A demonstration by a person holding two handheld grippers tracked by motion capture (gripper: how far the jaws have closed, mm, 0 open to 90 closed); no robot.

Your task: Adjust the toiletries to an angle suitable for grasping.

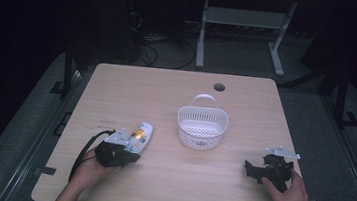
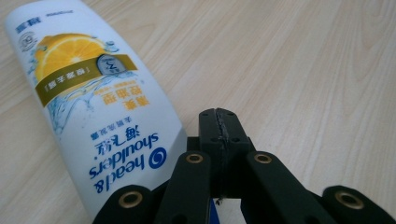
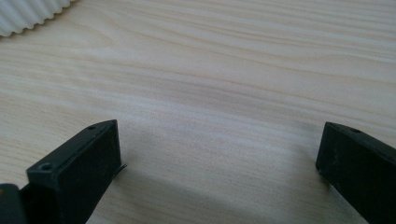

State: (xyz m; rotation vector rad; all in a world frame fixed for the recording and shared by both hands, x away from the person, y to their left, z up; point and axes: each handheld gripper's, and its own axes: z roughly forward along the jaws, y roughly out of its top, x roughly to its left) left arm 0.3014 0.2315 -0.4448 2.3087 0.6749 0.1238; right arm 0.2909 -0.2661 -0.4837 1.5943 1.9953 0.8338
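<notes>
Right, near edge first: two hands are coming in from the near edge of the table (image 1: 167, 190), each holding tongs. Left hand (image 1: 89, 170) is sitting toward the near-left corner, right hand (image 1: 291, 197) toward the near-right corner, well apart from each other.

Left tongs (image 1: 120, 150) are lying low on the table, jaws pressed together with nothing between them; the left gripper view is showing them (image 2: 219, 122) meeting in a closed seam over bare wood. A cable (image 1: 81, 156) is trailing from them back toward the near edge.

Shampoo bottle (image 1: 140, 136) is lying flat on the table just beside the left tongs, on their far side, roughly midway between the near and far edges in the left half. In the left gripper view the bottle (image 2: 93, 112) is lying along the left of the closed jaws, white with a lemon graphic and a gold band; can't tell whether it is touching them.

Right tongs (image 1: 259, 170) are resting close to the right edge, jaws standing wide apart, pointing toward the table's middle. The right gripper view is showing them (image 3: 219, 154) open over bare wood.

Farther in, a white basket (image 1: 201, 128) is standing upright near the table's centre, handle up, apart from the bottle and both tongs. Its ribbed wall (image 3: 28, 14) is clipping the top-left corner of the right gripper view.

Beyond that, a round cable hole (image 1: 219, 87) is sitting close to the far edge.
</notes>
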